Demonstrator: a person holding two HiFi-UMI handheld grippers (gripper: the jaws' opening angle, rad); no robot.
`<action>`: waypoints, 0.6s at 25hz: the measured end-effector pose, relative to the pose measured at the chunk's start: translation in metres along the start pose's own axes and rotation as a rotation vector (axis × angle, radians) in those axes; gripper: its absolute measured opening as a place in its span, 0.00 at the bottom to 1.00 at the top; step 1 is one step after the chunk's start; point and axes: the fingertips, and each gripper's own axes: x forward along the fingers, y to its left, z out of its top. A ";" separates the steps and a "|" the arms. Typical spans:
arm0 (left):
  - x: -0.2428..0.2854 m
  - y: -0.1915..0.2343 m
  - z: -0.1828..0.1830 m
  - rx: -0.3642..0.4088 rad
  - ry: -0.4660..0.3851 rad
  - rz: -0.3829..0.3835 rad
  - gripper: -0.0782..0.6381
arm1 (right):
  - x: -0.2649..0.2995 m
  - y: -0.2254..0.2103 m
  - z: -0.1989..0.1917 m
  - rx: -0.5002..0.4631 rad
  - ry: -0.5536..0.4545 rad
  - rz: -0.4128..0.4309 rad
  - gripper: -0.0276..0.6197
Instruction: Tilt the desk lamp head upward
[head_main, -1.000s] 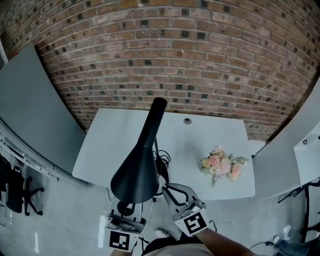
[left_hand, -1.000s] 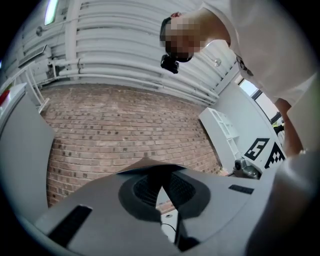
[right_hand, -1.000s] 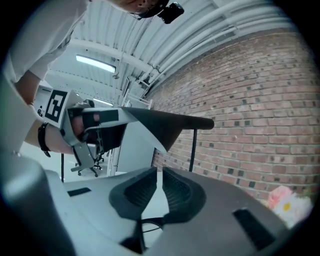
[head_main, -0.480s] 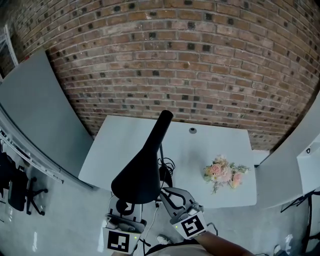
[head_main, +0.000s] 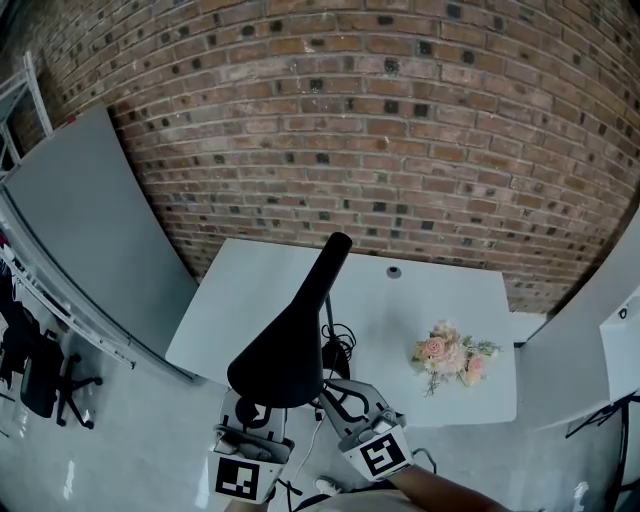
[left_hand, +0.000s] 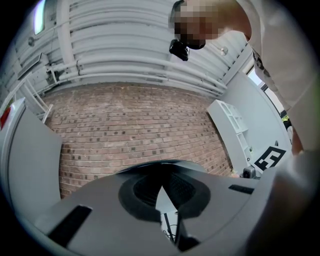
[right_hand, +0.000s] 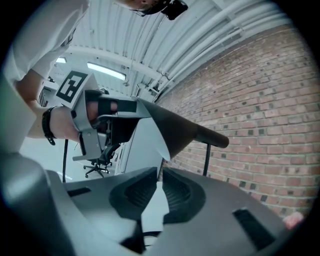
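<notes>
Matte blk cone-shaped lamp head (head_main: 283, 345)

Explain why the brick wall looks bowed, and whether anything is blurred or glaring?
Head view: the wide lens bows the brick wall into an arc, and the lamp head reads as a dark silhouette. Left gripper view: black rounded corners, a soft near foreground, and a mosaic patch laid over the top. Right gripper view: the wall leans, and a ceiling light glares white.
</notes>
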 end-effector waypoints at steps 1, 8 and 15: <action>-0.002 0.001 0.000 0.007 -0.003 0.010 0.12 | 0.000 0.001 0.000 0.000 -0.001 0.004 0.11; -0.016 0.001 -0.021 -0.017 0.031 0.063 0.12 | -0.003 0.008 -0.001 0.011 0.004 0.033 0.11; -0.028 0.001 -0.035 -0.027 0.051 0.105 0.12 | -0.010 0.013 -0.007 0.011 0.015 0.048 0.11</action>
